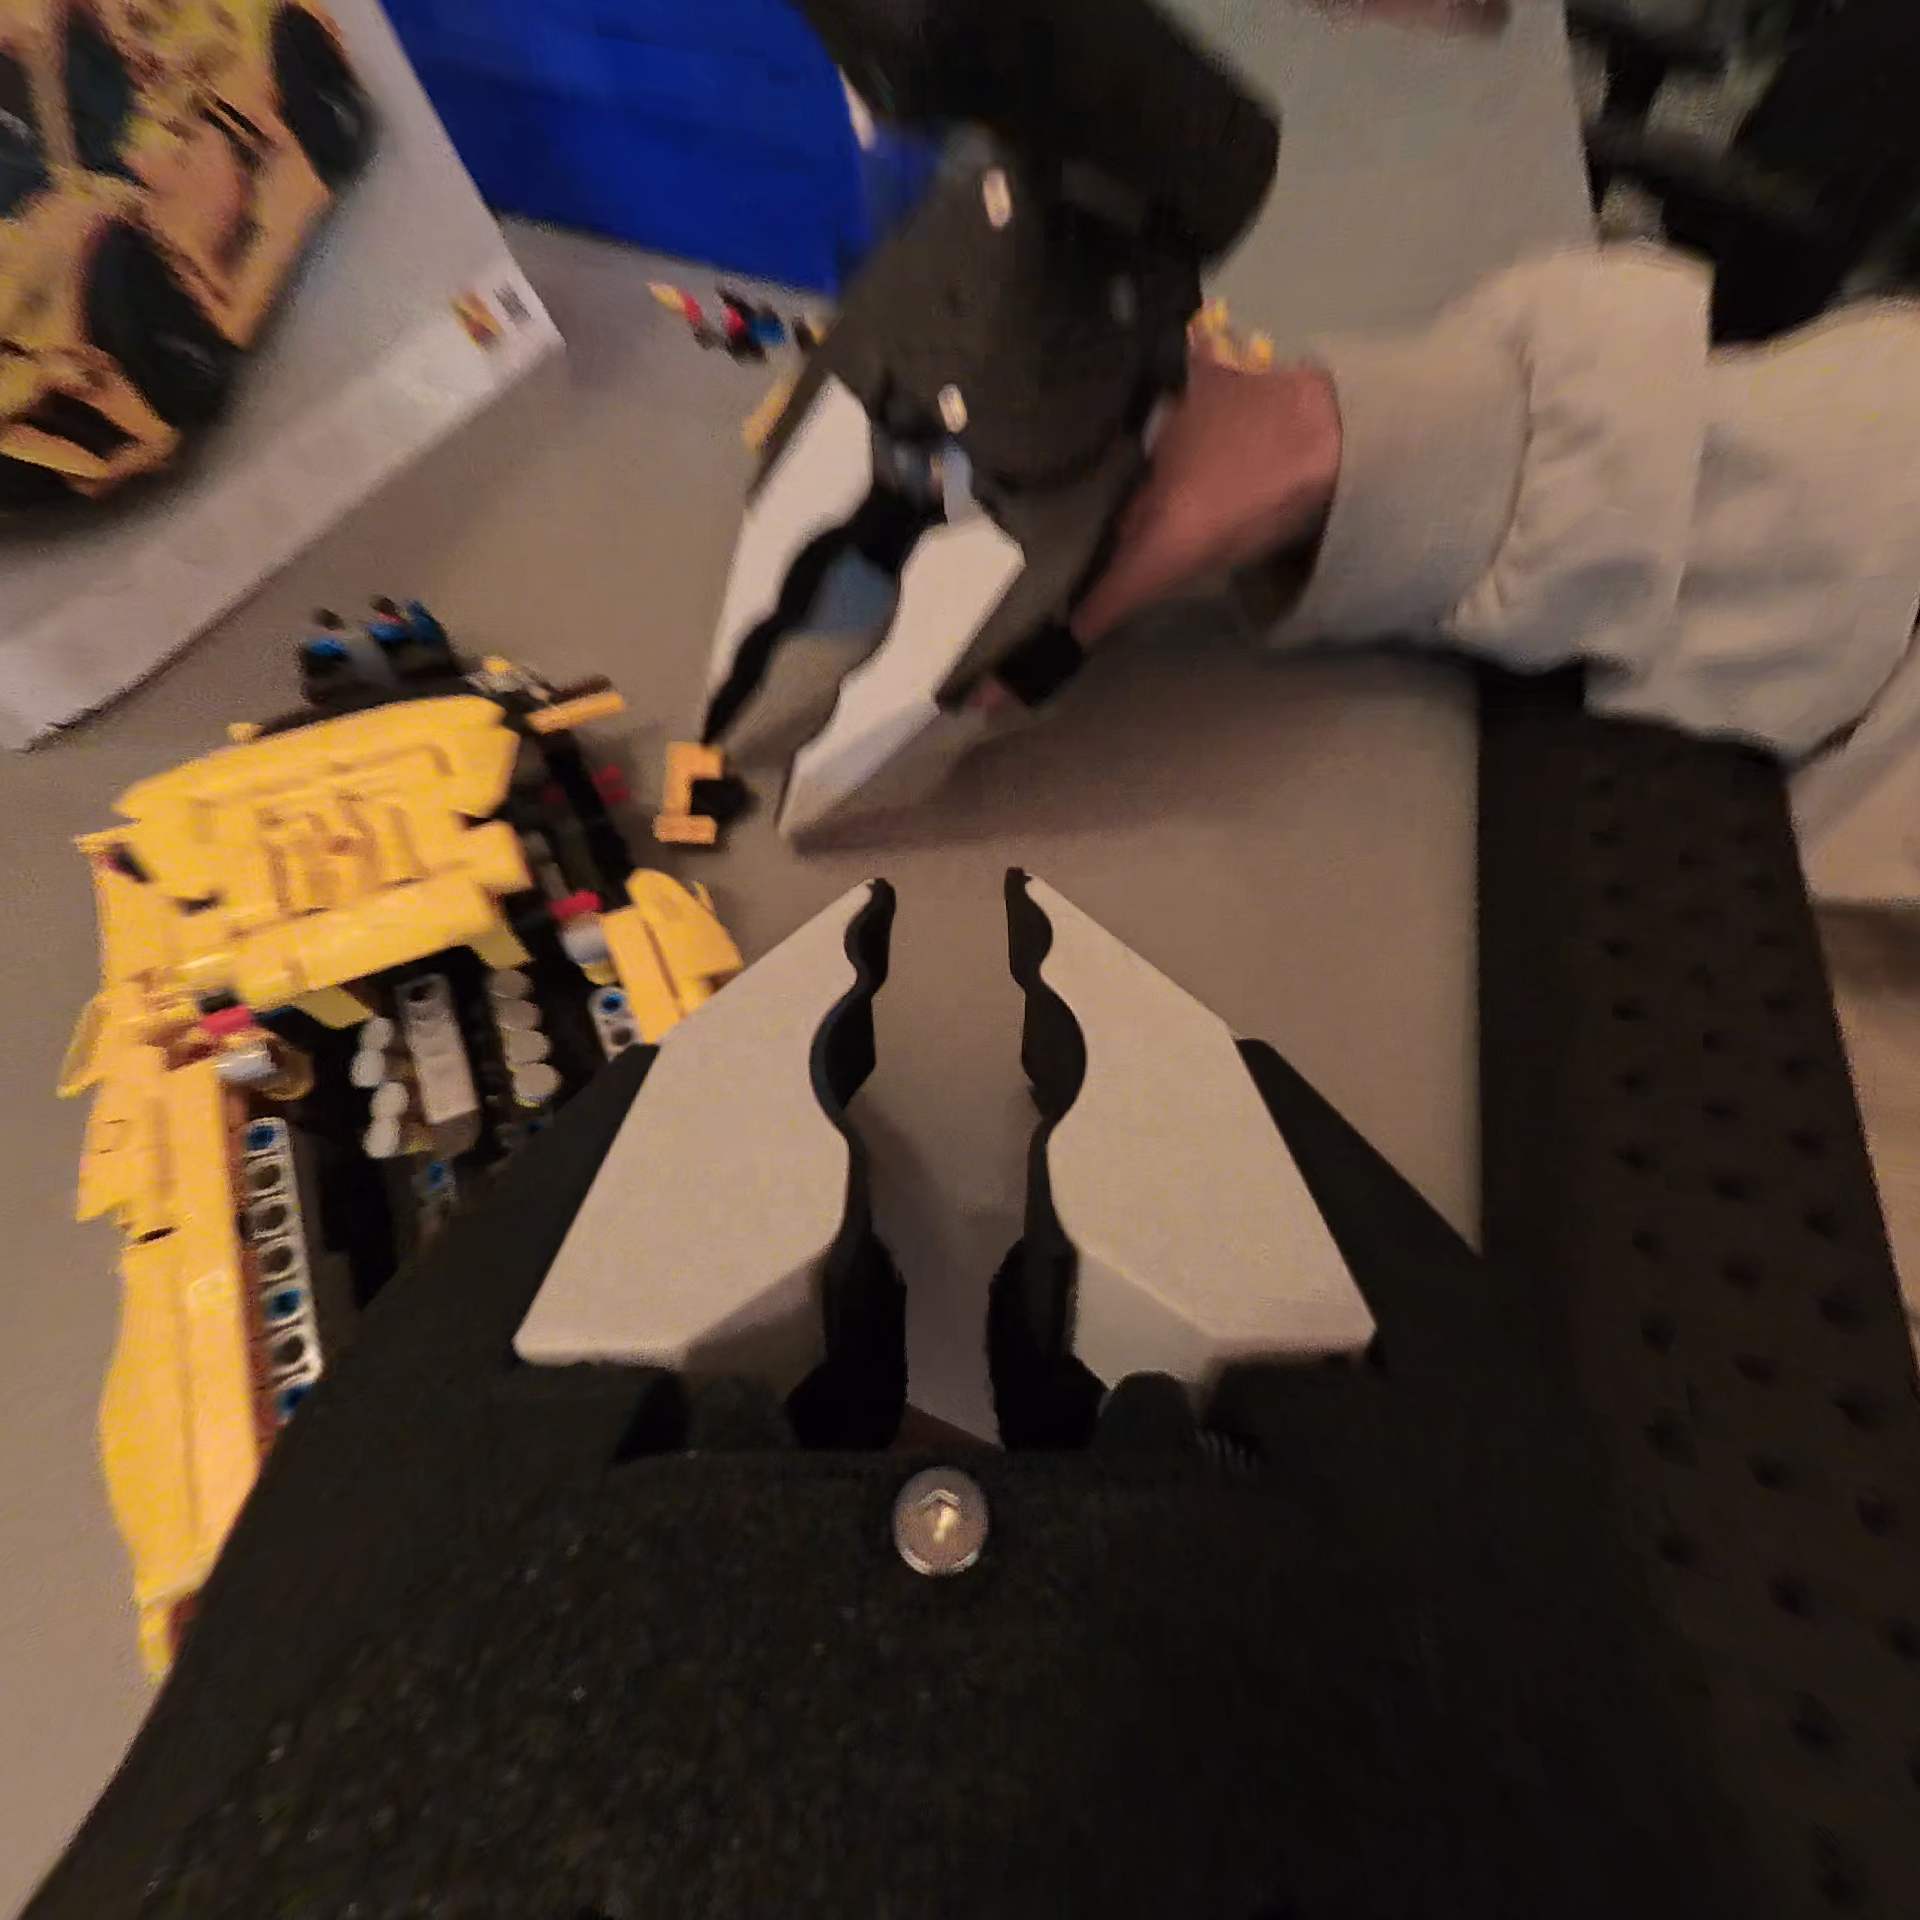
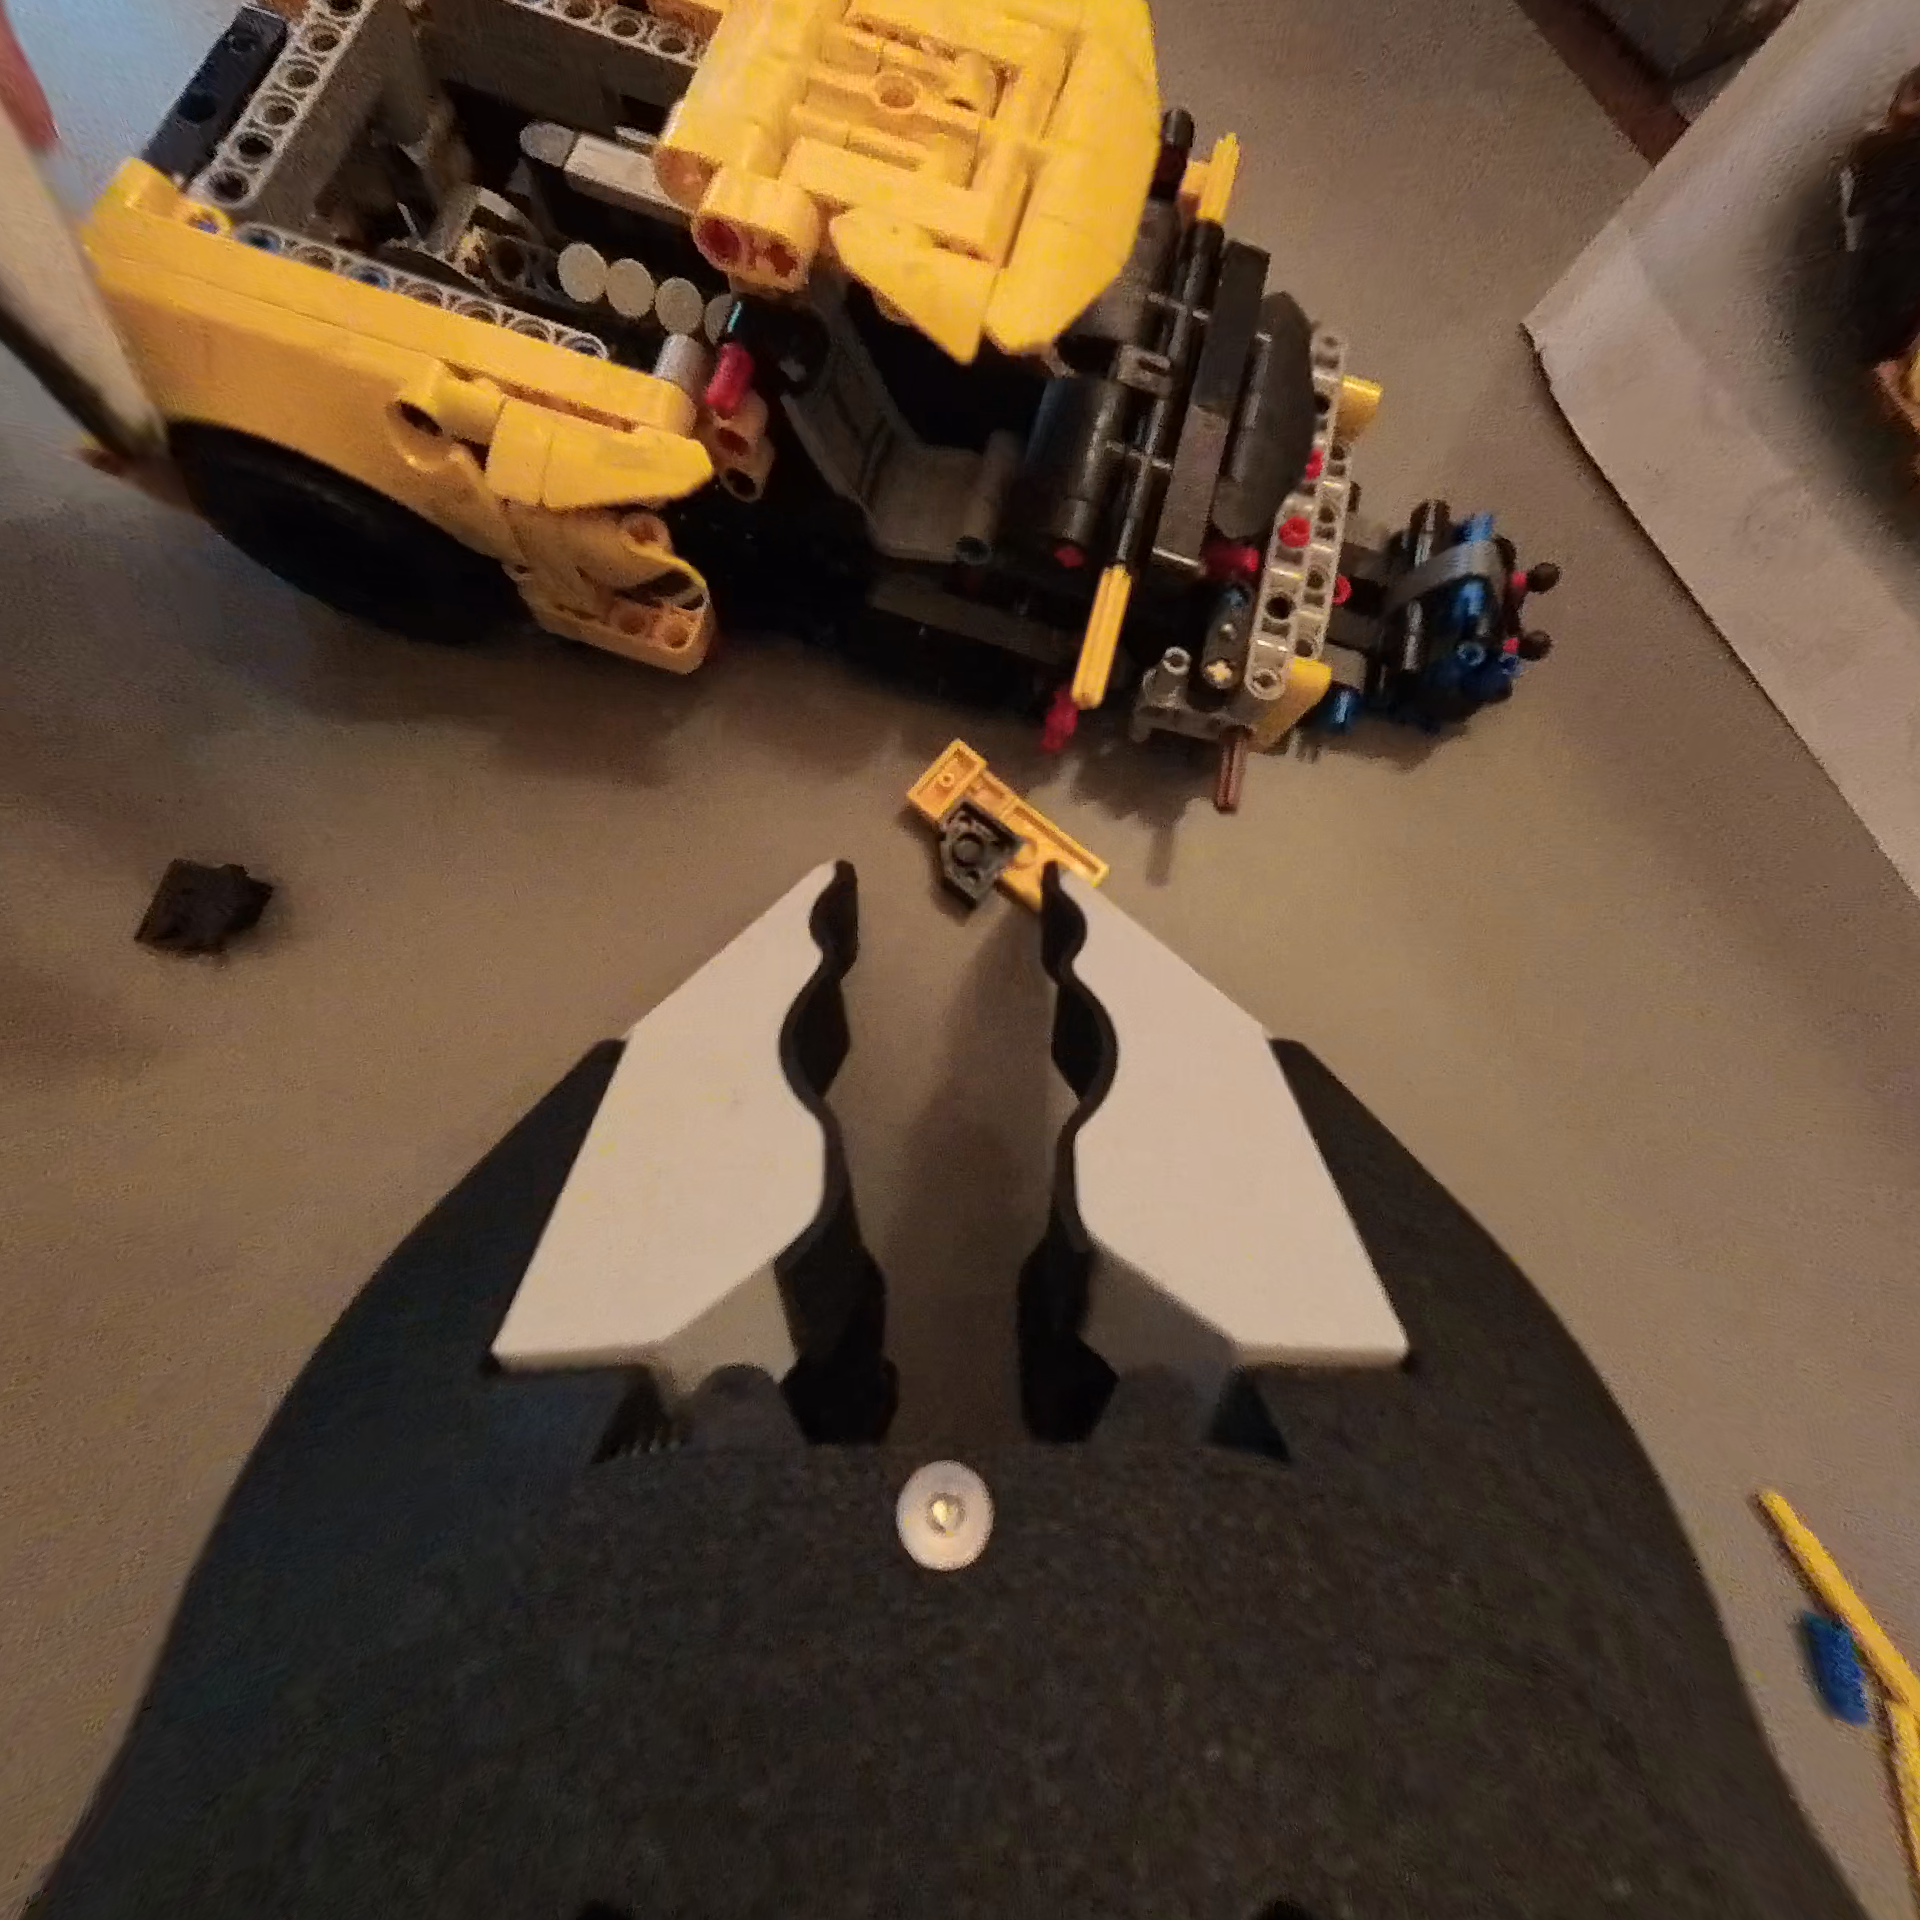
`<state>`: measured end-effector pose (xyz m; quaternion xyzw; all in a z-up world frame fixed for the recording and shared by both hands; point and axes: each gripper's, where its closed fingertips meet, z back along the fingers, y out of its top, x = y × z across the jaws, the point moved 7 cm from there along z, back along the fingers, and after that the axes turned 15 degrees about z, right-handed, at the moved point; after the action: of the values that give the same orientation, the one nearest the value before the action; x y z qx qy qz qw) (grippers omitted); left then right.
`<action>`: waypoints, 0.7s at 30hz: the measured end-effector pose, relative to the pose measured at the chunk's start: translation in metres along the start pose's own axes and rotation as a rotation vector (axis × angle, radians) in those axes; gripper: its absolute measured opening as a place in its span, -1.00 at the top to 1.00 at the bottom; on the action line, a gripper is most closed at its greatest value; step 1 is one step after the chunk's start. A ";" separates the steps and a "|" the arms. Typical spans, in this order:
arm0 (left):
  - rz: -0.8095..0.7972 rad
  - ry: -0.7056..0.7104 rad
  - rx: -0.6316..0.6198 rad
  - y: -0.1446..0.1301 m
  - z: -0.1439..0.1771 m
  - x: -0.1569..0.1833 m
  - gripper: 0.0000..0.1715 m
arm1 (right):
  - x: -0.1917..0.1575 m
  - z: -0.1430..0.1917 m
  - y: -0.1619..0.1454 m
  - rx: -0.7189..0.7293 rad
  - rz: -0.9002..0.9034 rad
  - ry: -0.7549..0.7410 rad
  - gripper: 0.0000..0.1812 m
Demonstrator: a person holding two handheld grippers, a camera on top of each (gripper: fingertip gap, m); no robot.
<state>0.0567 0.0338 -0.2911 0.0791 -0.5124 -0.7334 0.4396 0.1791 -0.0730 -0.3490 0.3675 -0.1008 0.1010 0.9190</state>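
A partly built yellow and black brick car [image 2: 727, 343] stands on a grey mat; it also shows at the left of the left wrist view [image 1: 343, 987]. A small yellow plate with a black piece on it [image 2: 992, 836] lies loose on the mat in front of the car. My right gripper [image 2: 948, 883] is open and empty, its tips just short of that plate; the right fingertip edge is next to it. In the left wrist view the right gripper [image 1: 764, 774] points down beside the small plate [image 1: 694, 795]. My left gripper [image 1: 943, 883] is open and empty above bare mat.
A printed box with a yellow car picture [image 1: 208, 312] lies at the back left, a blue bin [image 1: 644, 114] behind it. A black perforated board [image 1: 1683, 1143] borders the mat on the right. A small black piece [image 2: 203, 906] and a yellow and blue part [image 2: 1849, 1652] lie loose. A person's hand and pale sleeve [image 1: 1507, 468] hold the right gripper.
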 end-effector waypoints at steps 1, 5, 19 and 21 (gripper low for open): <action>0.031 0.003 0.056 0.006 0.005 -0.003 0.76 | 0.000 -0.003 0.001 -0.004 -0.008 0.021 0.63; 0.127 0.041 0.231 0.023 0.022 -0.019 0.78 | 0.001 -0.008 0.001 0.022 -0.042 0.069 0.83; 0.150 0.013 0.350 0.031 0.038 -0.029 0.68 | -0.018 0.015 0.018 0.312 -0.122 0.215 0.85; 0.145 0.000 0.343 0.031 0.036 -0.026 0.69 | -0.018 0.000 0.024 0.271 -0.003 0.210 0.49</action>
<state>0.0692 0.0747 -0.2580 0.1160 -0.6344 -0.6017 0.4713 0.1558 -0.0584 -0.3378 0.4758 0.0108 0.1502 0.8666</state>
